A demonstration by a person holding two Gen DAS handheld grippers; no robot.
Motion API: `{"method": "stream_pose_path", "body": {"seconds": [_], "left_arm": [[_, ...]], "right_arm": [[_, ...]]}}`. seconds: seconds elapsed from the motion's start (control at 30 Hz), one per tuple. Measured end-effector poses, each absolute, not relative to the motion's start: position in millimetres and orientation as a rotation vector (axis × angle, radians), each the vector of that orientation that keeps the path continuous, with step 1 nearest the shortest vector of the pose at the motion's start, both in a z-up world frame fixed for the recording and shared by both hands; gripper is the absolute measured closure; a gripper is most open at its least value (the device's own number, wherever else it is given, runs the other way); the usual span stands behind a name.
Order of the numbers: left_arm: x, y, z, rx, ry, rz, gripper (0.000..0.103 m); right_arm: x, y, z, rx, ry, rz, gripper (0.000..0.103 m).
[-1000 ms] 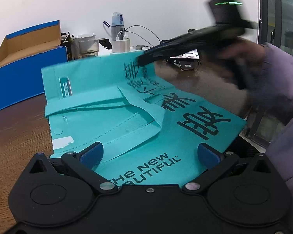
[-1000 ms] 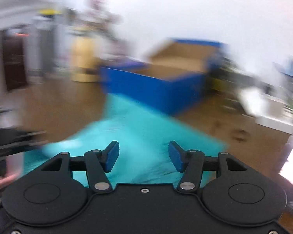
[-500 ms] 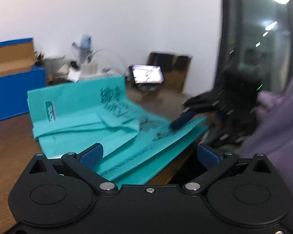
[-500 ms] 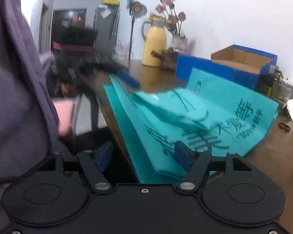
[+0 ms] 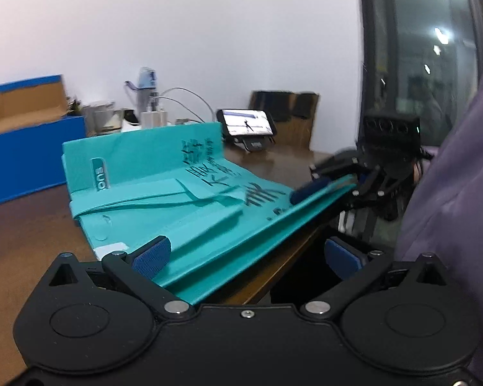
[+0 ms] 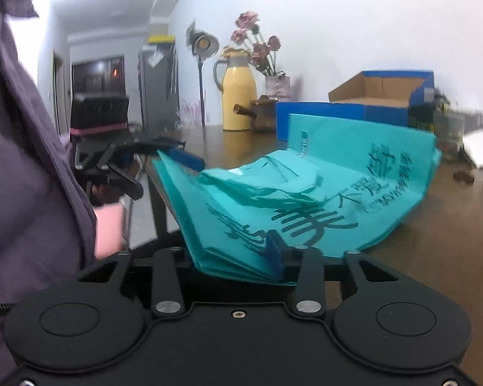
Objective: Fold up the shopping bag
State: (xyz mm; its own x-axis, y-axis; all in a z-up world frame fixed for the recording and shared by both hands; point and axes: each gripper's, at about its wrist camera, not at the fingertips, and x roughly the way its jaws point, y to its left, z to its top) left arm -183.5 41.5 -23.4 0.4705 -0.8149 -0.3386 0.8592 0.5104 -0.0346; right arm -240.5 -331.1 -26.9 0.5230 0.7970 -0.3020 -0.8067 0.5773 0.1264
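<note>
Right gripper [image 6: 238, 257] jaws now clamping teal bag [image 5: 177, 206] edge, left gripper [image 5: 246, 255] apparently wide, bag between.

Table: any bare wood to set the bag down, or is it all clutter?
Bare wood: table left of the bag, in front of the blue box; a strip between bag and phone. Crowded: back edge with charger and cables; the yellow jug end.

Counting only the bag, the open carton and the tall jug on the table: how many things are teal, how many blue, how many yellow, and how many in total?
Teal: 1, the shopping bag
Blue: 1, the cardboard box
Yellow: 1, the jug
Total: 3
</note>
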Motion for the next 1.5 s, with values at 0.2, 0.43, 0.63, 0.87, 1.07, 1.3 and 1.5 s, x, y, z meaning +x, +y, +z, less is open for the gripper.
{"method": "stream_pose_path", "body": {"seconds": [0.2, 0.43, 0.63, 0.87, 1.07, 1.3, 1.5], "left_arm": [[-169, 47, -22, -0.078, 0.337, -0.86, 0.032], [-162, 34, -6, -0.128, 0.336, -0.732, 0.042], [-152, 5, -13, -0.041, 0.429, -0.559, 0.048], [-148, -21, -19, 0.089, 0.457, -0.465, 0.048], [-151, -30, -16, 0.145, 0.459, -0.461, 0.048], [-162, -5, 25, 0.058, 0.273, -0.451, 0.048], [-157, -44, -1, 0.155, 0.372, -0.479, 0.048]], "right_arm": [[-216, -357, -35, 0.299, 0.367, 0.908, 0.071], [-204, -359, -34, 0.424, 0.355, 0.769, 0.079], [-204, -343, -30, 0.362, 0.378, 0.593, 0.08], [-217, -304, -27, -0.018, 0.325, 0.426, 0.074], [-237, -283, -29, -0.233, 0.248, 0.34, 0.071], [-225, -307, -27, -0.063, 0.313, 0.437, 0.072], [-221, -313, -29, -0.006, 0.329, 0.45, 0.072]]}}
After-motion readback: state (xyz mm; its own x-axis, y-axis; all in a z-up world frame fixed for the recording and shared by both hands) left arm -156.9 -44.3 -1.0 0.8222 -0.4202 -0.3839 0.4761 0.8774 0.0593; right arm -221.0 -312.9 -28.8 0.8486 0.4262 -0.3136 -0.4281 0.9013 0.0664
